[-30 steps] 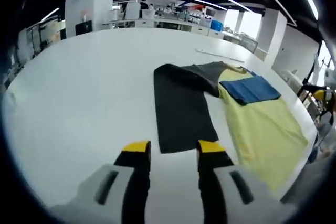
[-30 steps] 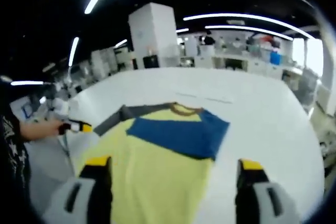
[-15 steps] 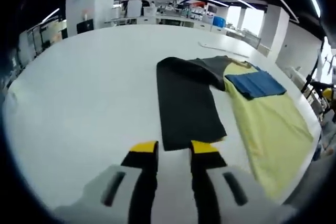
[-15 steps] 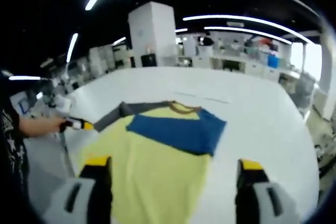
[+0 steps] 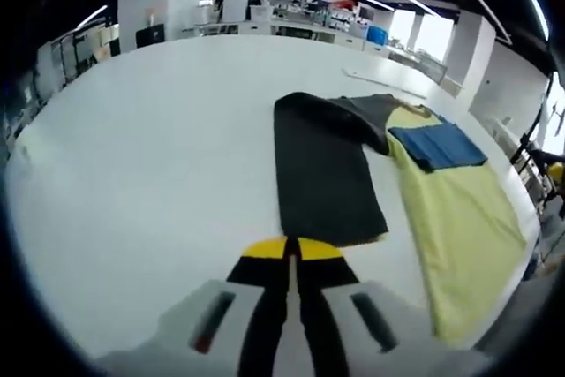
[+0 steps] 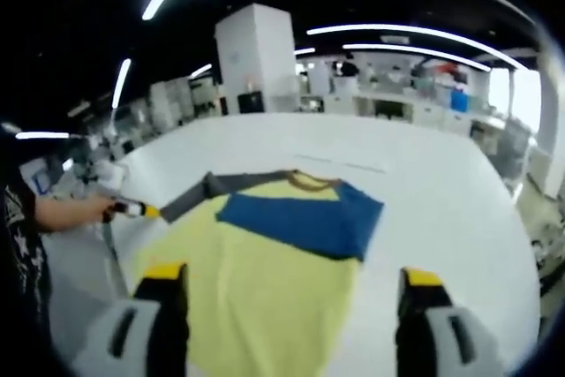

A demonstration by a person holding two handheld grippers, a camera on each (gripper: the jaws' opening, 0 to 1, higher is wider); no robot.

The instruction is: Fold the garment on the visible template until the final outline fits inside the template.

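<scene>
A yellow shirt lies flat on the white table, neck away from me in the right gripper view. Its blue sleeve is folded across the chest. The dark grey sleeve stretches out straight beside the yellow body. My left gripper is shut at the cuff end of that dark sleeve. It also shows from the side, as the left gripper, at the grey sleeve's tip. My right gripper hovers open above the shirt's hem.
A person's hand holds the left gripper at the table's edge. Thin pale marks run across the table beyond the shirt's neck. Desks, shelves and a white pillar stand far behind. The table edge lies close to the yellow body.
My left gripper has closed from open to shut while nearing the dark sleeve's cuff. The right gripper has stayed open above the hem.
</scene>
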